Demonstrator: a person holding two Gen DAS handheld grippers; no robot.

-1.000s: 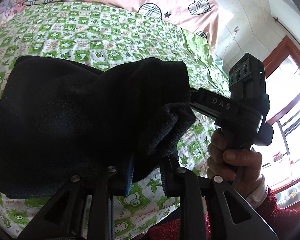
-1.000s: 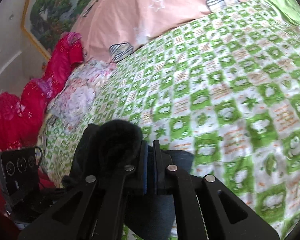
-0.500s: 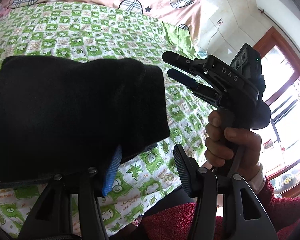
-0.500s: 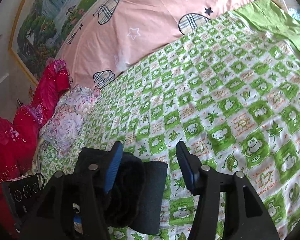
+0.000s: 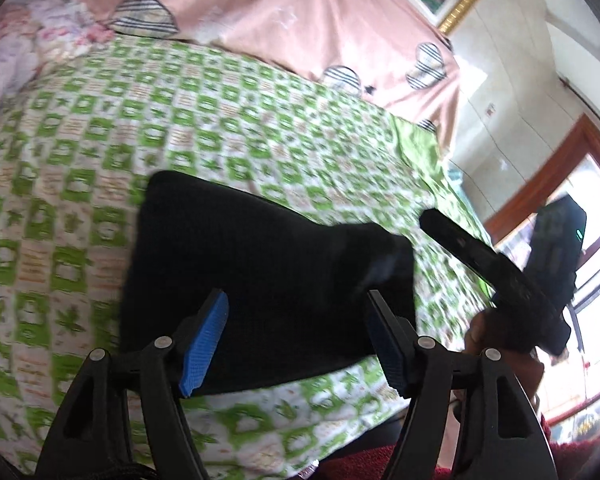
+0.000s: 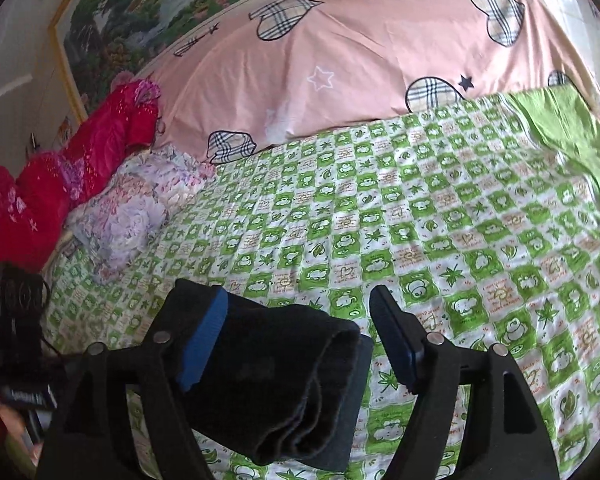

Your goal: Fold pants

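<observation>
My left gripper (image 5: 296,336) stands with its jaws spread wide, just opened, blue pads clear of the cloth. My right gripper (image 6: 300,336) is likewise parted, jaws just opened, nothing pressed between them. Beneath both lie the pants (image 5: 268,280), a dark folded bundle resting free on the green-checked bedsheet (image 6: 440,216) near the bed's near edge, its layered end showing under my right gripper. From the left view I see the right gripper held in a hand (image 5: 500,344) beyond the bundle's right end. A pink quilt (image 6: 360,60) lies along the far edge, a red blanket (image 6: 60,176) at the far left corner.
</observation>
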